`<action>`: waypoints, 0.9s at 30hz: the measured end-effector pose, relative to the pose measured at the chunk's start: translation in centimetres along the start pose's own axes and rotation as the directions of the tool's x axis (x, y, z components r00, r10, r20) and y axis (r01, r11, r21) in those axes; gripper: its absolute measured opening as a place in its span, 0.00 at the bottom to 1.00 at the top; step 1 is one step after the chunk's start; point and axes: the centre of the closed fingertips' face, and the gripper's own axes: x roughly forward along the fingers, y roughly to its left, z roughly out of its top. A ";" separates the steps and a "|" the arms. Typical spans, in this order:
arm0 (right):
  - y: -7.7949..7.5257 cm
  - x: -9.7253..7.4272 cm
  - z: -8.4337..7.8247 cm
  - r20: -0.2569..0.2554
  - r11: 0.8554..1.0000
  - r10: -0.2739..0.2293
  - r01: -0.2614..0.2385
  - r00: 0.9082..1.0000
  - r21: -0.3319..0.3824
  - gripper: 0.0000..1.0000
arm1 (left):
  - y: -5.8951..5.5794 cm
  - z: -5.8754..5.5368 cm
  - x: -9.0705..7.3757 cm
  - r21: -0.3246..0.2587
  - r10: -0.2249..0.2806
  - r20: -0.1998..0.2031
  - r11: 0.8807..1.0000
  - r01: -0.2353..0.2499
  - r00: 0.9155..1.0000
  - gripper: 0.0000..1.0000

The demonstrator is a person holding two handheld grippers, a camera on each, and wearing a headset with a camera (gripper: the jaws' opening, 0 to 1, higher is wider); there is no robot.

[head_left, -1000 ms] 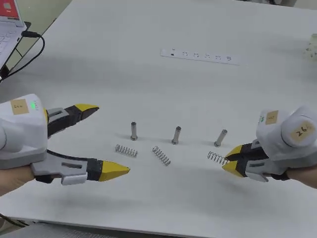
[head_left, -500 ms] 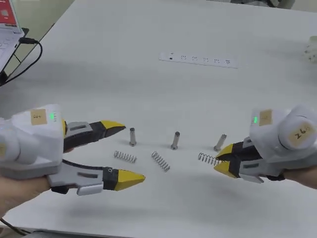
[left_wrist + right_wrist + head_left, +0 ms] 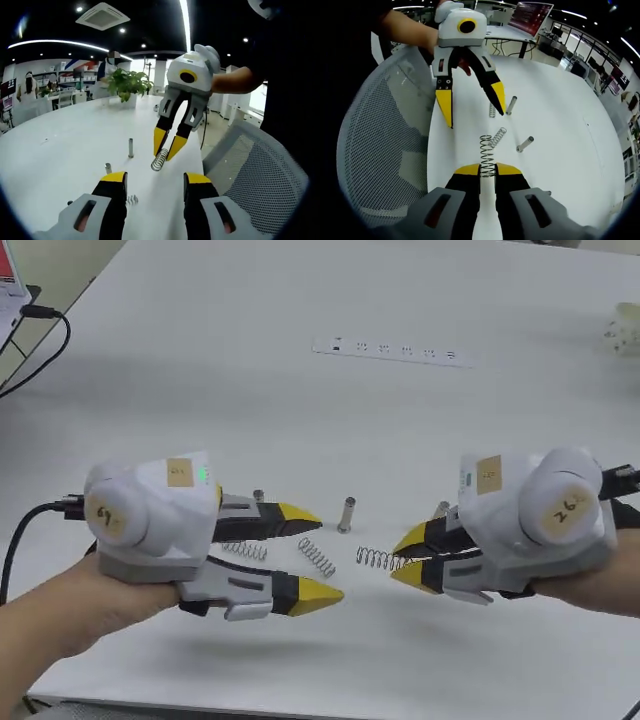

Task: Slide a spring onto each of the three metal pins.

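Three springs, three pins on the white tabletop (image 3: 450, 420). Right gripper (image 3: 399, 562) sits lower right in the head view, jaws narrow, clamped on one end of the held spring (image 3: 377, 558); the rest sticks out past the tips toward frame centre. Left gripper (image 3: 330, 555) sits lower left, jaws wide, empty. Middle spring (image 3: 318, 556) lies flat at centre. Left spring (image 3: 243, 551) lies flat too, partly behind the left gripper. Pins stand in a row just above the springs: middle pin (image 3: 348, 514) upright and bare, left pin (image 3: 259, 496) and right pin (image 3: 441, 509) (both half hidden by grippers). Power strip (image 3: 392, 350) lies upper centre.
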 end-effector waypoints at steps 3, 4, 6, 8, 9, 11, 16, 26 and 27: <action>0.3 0.1 0.2 -0.001 1.000 0.010 -0.010 1.000 -0.012 0.08 | -0.1 0.1 0.4 0.007 -0.009 0.001 1.000 0.009 1.000 0.37; 0.4 0.2 0.2 -0.003 1.000 0.014 -0.014 1.000 -0.021 0.08 | -0.1 0.1 0.6 0.006 -0.011 0.002 1.000 0.011 1.000 0.37; 0.5 0.2 0.3 -0.007 0.999 0.017 -0.017 1.000 -0.030 0.08 | -0.2 0.2 0.8 0.007 -0.016 0.004 1.000 0.016 1.000 0.36; 0.6 0.2 0.4 -0.014 0.998 0.023 -0.024 1.000 -0.053 0.08 | -0.3 0.2 1.0 0.007 -0.022 0.009 1.000 0.022 1.000 0.34; 0.6 0.2 0.5 -0.015 0.998 0.023 -0.023 1.000 -0.058 0.08 | -0.3 0.2 1.1 0.008 -0.026 0.009 1.000 0.026 1.000 0.33; 0.6 0.2 0.6 -0.014 0.998 0.022 -0.023 1.000 -0.062 0.08 | -0.3 0.0 1.4 0.007 -0.031 0.005 1.000 0.031 1.000 0.29; 0.5 0.1 0.6 -0.016 0.998 0.025 -0.026 1.000 -0.059 0.08 | -0.4 0.0 1.6 -0.009 -0.028 0.019 1.000 0.028 0.999 0.20; 0.6 -0.2 0.7 -0.011 0.997 0.033 -0.034 0.999 -0.063 0.08 | -0.8 0.7 1.7 -0.034 -0.038 0.052 0.999 0.040 0.998 0.17; 0.6 -0.3 0.8 -0.009 0.997 0.033 -0.034 0.999 -0.063 0.08 | -0.9 0.8 1.8 -0.034 -0.040 0.056 0.999 0.042 0.998 0.17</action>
